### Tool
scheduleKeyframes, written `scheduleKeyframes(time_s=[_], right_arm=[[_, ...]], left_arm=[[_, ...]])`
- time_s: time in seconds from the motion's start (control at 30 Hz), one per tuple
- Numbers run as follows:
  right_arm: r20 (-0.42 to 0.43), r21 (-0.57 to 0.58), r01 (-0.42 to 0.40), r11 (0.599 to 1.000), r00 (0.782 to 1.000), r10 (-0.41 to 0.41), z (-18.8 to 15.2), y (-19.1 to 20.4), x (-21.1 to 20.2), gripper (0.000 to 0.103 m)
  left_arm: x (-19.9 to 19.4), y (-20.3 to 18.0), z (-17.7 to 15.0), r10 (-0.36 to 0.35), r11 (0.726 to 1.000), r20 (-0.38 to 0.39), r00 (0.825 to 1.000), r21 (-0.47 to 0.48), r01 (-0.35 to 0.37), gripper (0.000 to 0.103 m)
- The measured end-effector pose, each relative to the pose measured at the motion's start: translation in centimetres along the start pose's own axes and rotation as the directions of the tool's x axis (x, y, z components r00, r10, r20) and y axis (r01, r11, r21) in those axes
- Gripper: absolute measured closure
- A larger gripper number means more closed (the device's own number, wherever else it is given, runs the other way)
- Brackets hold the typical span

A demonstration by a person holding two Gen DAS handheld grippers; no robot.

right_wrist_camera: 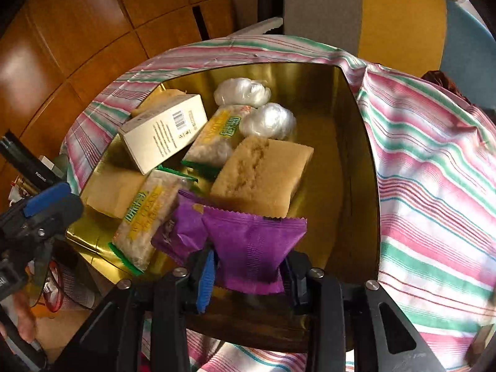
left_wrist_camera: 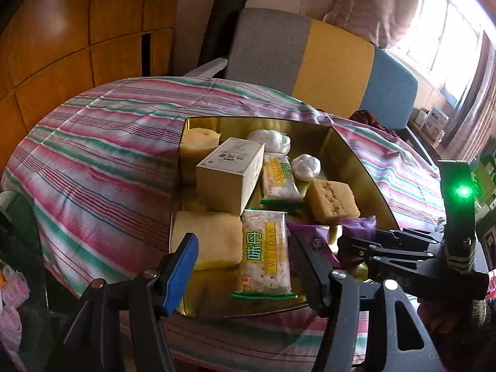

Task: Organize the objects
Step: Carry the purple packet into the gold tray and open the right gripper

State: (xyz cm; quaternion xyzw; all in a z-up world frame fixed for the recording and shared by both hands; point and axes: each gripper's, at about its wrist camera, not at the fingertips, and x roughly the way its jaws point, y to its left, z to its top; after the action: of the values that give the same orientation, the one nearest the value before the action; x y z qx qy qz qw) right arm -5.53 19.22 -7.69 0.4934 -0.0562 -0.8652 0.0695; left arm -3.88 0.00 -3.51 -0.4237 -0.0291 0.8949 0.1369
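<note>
While the gold tin (right_wrist_camera: 356, 142) sits on the striped cloth (right_wrist_camera: 434, 186) packed with snacks, the right gripper (right_wrist_camera: 249, 274) hangs over its near edge, both pads pinching the purple packet (right_wrist_camera: 254, 248). Left gripper (left_wrist_camera: 245, 266) is spread wide and empty, hovering above the tin's green-trimmed cracker pack (left_wrist_camera: 266, 254).

Landmark: I take the striped cloth (left_wrist_camera: 102, 152) as my reference; it covers the surface.
Chair: behind the cloth's far edge I see a chair back (left_wrist_camera: 313, 59) in grey, yellow and blue panels.
Wood panelling: orange-brown panels (left_wrist_camera: 77, 31) fill the wall beyond the cloth's left side.
Window: bright panes (left_wrist_camera: 446, 31) sit far right of the cloth, with a pinkish curtain (left_wrist_camera: 378, 3) beside them.
Boxes: small white boxes (left_wrist_camera: 434, 121) stand right of the cloth, below the window.
</note>
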Motion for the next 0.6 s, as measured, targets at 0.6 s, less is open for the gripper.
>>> scheduleKeyframes(time_s=[0.6], right_arm=[[0.124, 0.025, -0.027, 0.999, 0.992, 0.023, -0.6, -0.4, -5.1, 0.032]], left_arm=[[-1.2, -2.8, 0.0, 0.007, 0.997, 0.016, 1.0, 0.083, -0.008, 0.041]])
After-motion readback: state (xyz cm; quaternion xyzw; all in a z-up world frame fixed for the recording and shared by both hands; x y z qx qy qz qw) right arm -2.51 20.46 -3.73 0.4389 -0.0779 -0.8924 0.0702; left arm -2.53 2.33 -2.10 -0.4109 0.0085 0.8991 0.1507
